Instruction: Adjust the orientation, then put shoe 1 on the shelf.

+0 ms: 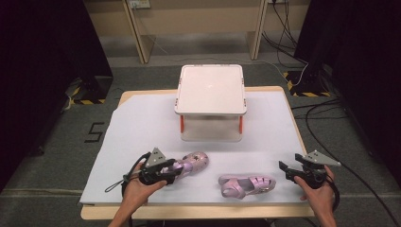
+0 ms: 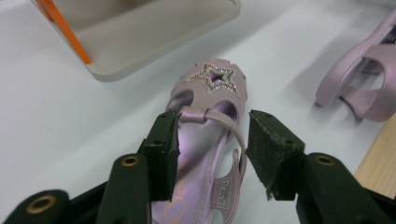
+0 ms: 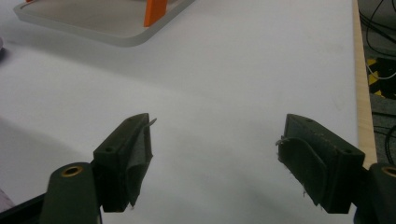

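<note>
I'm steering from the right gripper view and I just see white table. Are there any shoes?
Observer: Yes, two pink sandals. One sandal lies on its side between the hands.
Operator: Where's the other one?
Observer: The star sandal sits between the open jaws of the left gripper, not squeezed.
Operator: What's that grey thing with the orange bit?
Observer: A little white two-level stand with orange posts, in the middle of the table.
</note>
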Tool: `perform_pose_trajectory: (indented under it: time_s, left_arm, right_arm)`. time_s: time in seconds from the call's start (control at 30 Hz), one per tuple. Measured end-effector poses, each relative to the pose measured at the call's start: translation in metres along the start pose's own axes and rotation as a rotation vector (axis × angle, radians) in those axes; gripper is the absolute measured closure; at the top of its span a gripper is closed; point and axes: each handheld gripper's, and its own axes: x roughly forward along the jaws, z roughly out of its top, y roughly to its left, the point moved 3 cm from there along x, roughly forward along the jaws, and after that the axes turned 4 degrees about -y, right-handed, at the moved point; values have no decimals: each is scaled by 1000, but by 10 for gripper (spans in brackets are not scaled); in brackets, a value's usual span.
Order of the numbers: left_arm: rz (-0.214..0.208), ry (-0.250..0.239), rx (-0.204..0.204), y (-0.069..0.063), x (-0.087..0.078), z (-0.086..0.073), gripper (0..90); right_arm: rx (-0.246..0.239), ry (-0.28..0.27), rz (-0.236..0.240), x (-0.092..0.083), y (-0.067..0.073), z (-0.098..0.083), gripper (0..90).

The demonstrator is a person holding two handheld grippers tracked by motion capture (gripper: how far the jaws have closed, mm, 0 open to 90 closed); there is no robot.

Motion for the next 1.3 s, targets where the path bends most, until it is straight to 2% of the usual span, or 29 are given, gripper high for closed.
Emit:
perform_pose_trajectory:
  time_s: [0.03,0.13,0.2,0.33,0.53,0.6,0.83,0.93,0.97,1.03,1.3]
  left_arm:
    - [0,0,0,0,0,0,518]
    - [43,-24,16,13,-10,6,511]
    - [54,-19,16,21,-12,6,509]
    - [58,10,35,26,-11,3,509]
    - [56,66,76,28,1,-6,516]
    - [55,80,103,28,5,-10,516]
    - [41,105,108,31,22,-15,517]
    - [37,117,118,31,33,-15,597]
    - [37,117,118,31,33,-15,695]
    - [55,120,127,31,34,-15,709]
    - [64,84,123,27,30,-14,750]
  right_arm:
    - [0,0,0,0,0,0,253]
    - [1,-2,-1,0,-1,0,253]
    - [0,-5,1,0,-1,0,253]
    - [2,-9,-1,-1,-2,0,253]
    - [3,-8,1,-1,-2,0,253]
    - [2,-11,0,-1,-2,1,253]
    - [1,-8,-1,0,-1,1,253]
    - [-3,-10,-1,0,-1,3,253]
    - [-3,-10,-1,0,-1,3,253]
    - [-13,-10,3,1,0,3,254]
    - [-8,-13,6,1,-2,3,256]
